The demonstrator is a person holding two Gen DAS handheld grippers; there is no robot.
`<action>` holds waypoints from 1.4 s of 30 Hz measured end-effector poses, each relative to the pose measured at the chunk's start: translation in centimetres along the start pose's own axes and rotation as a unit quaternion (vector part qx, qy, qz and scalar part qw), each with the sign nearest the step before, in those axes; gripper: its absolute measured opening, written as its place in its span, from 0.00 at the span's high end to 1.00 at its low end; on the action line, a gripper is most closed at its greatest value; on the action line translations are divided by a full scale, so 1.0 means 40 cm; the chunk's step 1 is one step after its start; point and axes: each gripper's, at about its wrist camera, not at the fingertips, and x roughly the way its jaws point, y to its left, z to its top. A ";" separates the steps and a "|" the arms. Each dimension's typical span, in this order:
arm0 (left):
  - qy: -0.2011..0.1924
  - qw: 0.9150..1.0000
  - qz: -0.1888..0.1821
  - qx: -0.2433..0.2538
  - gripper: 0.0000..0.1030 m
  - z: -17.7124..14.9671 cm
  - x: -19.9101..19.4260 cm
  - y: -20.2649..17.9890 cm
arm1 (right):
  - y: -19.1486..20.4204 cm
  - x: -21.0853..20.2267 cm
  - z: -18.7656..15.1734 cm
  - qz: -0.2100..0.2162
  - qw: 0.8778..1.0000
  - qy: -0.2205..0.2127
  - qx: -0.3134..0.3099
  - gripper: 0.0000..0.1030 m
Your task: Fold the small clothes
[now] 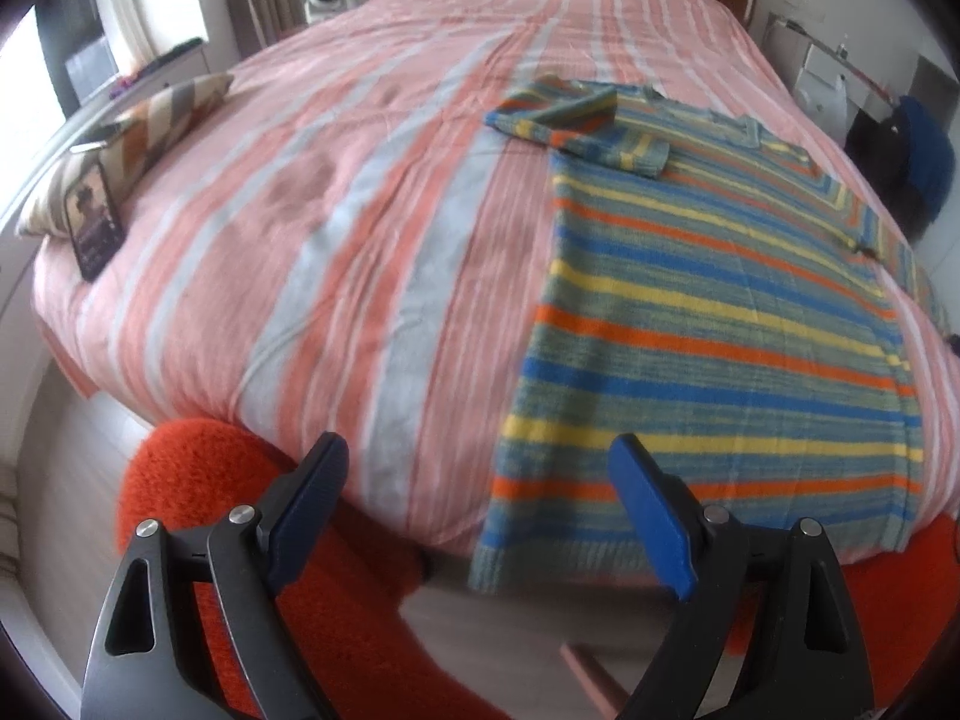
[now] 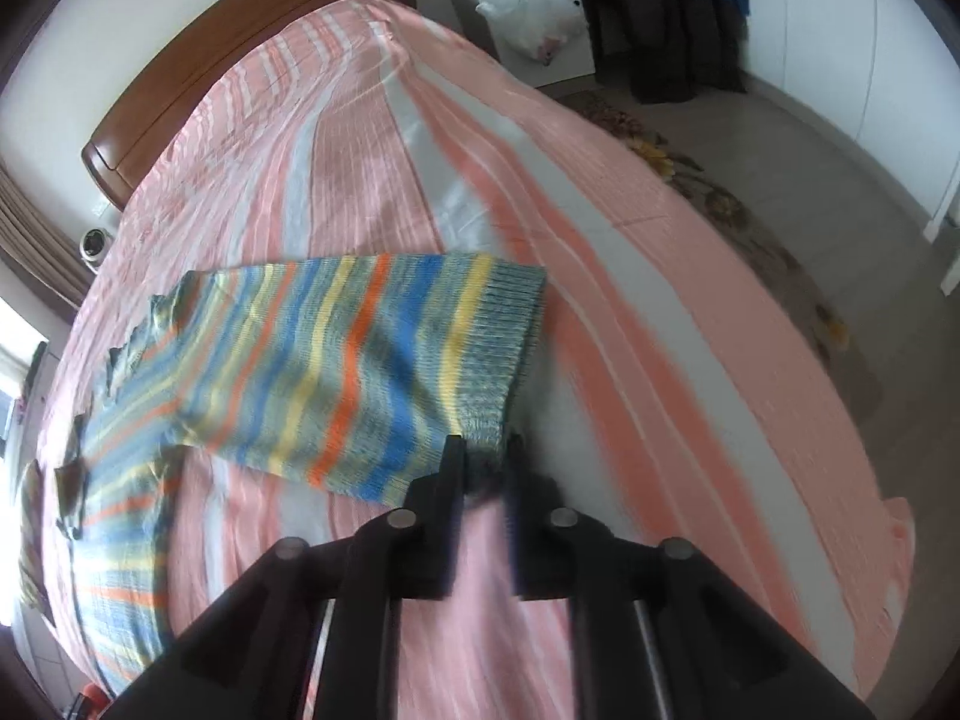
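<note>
A striped knit sweater (image 1: 690, 312) in blue, yellow, orange and grey lies flat on the pink striped bed cover (image 1: 360, 240), its hem at the near bed edge. One sleeve (image 1: 576, 114) is folded across the chest near the collar. My left gripper (image 1: 478, 446) hangs open over the near bed edge, just left of the hem, with nothing between its blue pads. In the right wrist view the other sleeve (image 2: 360, 360) stretches out sideways from the sweater's body (image 2: 120, 540). My right gripper (image 2: 483, 450) is shut on the near corner of that sleeve's ribbed cuff (image 2: 504, 336).
A phone (image 1: 93, 219) leans on a zigzag pillow (image 1: 138, 138) at the bed's left edge. Orange fuzzy fabric (image 1: 198, 480) shows below the near edge. Right of the bed are a floral rug (image 2: 720, 198), a plastic bag (image 2: 534, 18) and dark clothes (image 2: 678, 30).
</note>
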 end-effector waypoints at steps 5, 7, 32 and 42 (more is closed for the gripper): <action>-0.004 1.000 0.015 -0.006 0.08 0.000 0.008 0.011 | -0.051 -0.081 -0.056 -0.064 0.997 -0.038 0.021 0.77; -0.005 1.000 0.018 0.003 0.05 0.000 0.012 0.004 | -0.067 -0.127 -0.091 -0.080 0.995 -0.064 0.018 0.59; -0.099 0.975 -0.062 0.187 0.00 0.366 -0.050 -0.171 | 0.097 -0.183 -0.393 -0.096 0.981 -0.121 -0.117 0.30; 0.030 0.979 -0.044 0.195 0.66 0.452 0.382 -0.320 | 0.111 -0.189 -0.413 -0.096 0.978 -0.125 -0.134 0.29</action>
